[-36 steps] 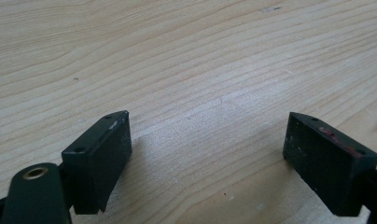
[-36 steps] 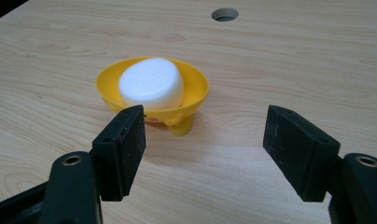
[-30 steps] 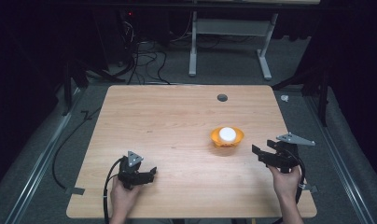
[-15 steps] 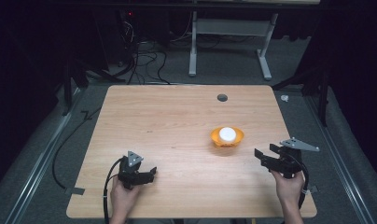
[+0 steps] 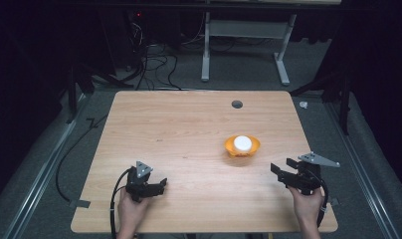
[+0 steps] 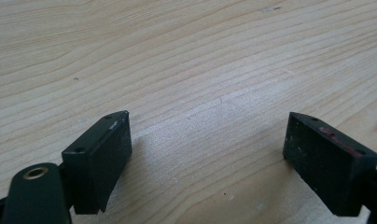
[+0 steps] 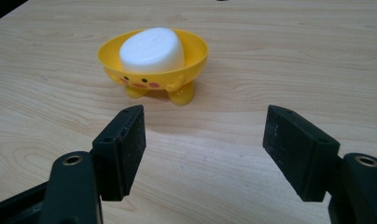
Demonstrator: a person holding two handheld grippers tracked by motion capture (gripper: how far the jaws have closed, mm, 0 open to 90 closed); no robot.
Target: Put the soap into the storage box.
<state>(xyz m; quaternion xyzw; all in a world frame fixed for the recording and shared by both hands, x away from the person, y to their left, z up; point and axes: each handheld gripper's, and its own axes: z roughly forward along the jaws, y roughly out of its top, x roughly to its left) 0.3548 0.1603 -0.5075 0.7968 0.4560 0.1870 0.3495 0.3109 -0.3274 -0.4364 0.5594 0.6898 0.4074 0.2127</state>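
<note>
A yellow duck-faced dish (image 5: 243, 148) (image 7: 154, 74) stands on the wooden table (image 5: 189, 129), right of its middle. A white oval soap bar (image 5: 243, 143) (image 7: 152, 49) lies in it. My right gripper (image 5: 282, 173) (image 7: 205, 149) is open, low over the table a short way to the near right of the dish, jaws wide apart with nothing between them. My left gripper (image 5: 159, 186) (image 6: 207, 158) is open too, near the front left of the table, over bare wood (image 6: 186, 70).
A round cable hole (image 5: 237, 104) sits near the table's far edge. Beyond the table stand a white desk frame (image 5: 244, 45) and tangled cables (image 5: 149, 55) on the floor. Each gripper trails a black cable (image 5: 114, 199) toward the front edge.
My right gripper has drawn back a little toward the near right, away from the dish. The left gripper and the dish have stayed put.
</note>
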